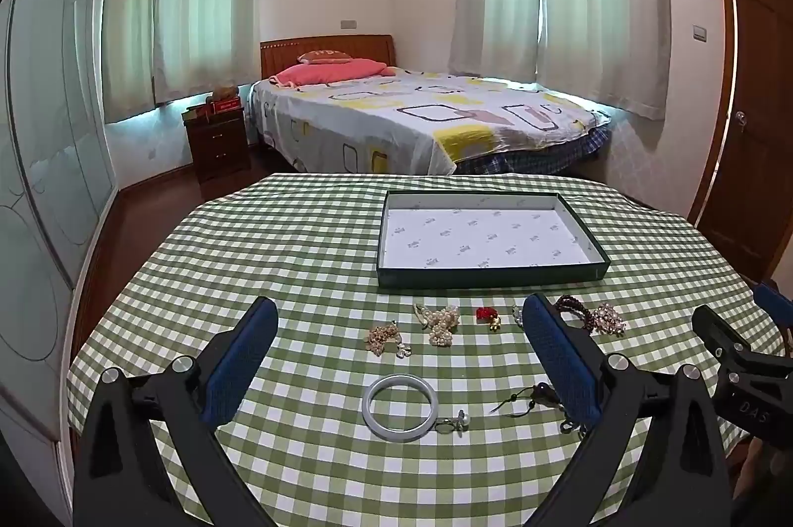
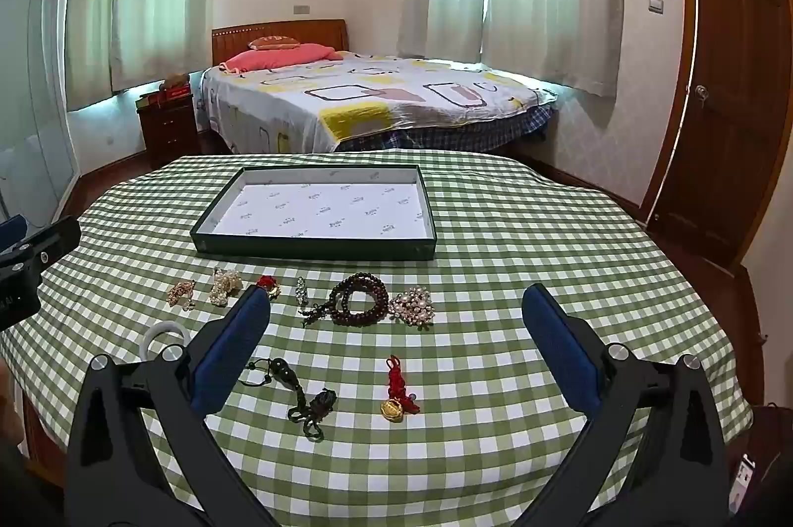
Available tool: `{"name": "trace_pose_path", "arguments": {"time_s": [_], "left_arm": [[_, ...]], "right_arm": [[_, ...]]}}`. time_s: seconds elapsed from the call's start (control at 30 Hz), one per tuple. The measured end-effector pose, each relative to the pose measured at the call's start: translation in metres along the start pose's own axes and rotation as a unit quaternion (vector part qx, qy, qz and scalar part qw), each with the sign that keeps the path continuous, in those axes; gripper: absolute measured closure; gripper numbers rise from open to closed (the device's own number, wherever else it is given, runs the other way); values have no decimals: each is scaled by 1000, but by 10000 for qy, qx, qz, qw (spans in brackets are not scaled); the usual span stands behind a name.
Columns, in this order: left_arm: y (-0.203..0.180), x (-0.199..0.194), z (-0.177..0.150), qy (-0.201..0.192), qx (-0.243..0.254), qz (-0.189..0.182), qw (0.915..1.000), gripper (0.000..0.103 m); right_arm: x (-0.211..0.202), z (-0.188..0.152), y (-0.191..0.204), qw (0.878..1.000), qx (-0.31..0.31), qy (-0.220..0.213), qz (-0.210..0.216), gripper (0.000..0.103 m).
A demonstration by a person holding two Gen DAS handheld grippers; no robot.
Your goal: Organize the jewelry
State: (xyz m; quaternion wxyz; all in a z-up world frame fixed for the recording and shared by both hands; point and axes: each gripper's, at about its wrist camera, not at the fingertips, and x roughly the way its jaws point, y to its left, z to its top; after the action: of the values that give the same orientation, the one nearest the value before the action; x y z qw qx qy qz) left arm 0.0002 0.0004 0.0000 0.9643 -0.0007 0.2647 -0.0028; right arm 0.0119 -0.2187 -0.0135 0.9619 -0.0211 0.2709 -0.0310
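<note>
A: How did the jaws stand?
B: Both wide, empty; left gripper (image 1: 399, 328) above the pale bangle (image 1: 400, 407), right gripper (image 2: 396, 314) above the red charm (image 2: 396, 388).
A: Risks?
B: Probably snagging the dark cord (image 2: 302, 398) beside it. The empty tray (image 2: 317, 247) lay beyond, the bead bracelet (image 2: 359, 304) between.

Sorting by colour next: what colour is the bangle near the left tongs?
The bangle is a pale, milky grey-white. It shows best in the left wrist view.

Left tongs (image 1: 399, 341) and right tongs (image 2: 396, 326) hover, jaws spread wide.
</note>
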Motion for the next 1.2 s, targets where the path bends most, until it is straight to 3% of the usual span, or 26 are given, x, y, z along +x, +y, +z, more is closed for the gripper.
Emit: {"name": "trace_pose_path", "arguments": {"time_s": [1.2], "left_arm": [[2,1,-5,103,-24,23,9999,7]], "right_arm": [[-1,0,0,10000,2,2,38,4]]}}
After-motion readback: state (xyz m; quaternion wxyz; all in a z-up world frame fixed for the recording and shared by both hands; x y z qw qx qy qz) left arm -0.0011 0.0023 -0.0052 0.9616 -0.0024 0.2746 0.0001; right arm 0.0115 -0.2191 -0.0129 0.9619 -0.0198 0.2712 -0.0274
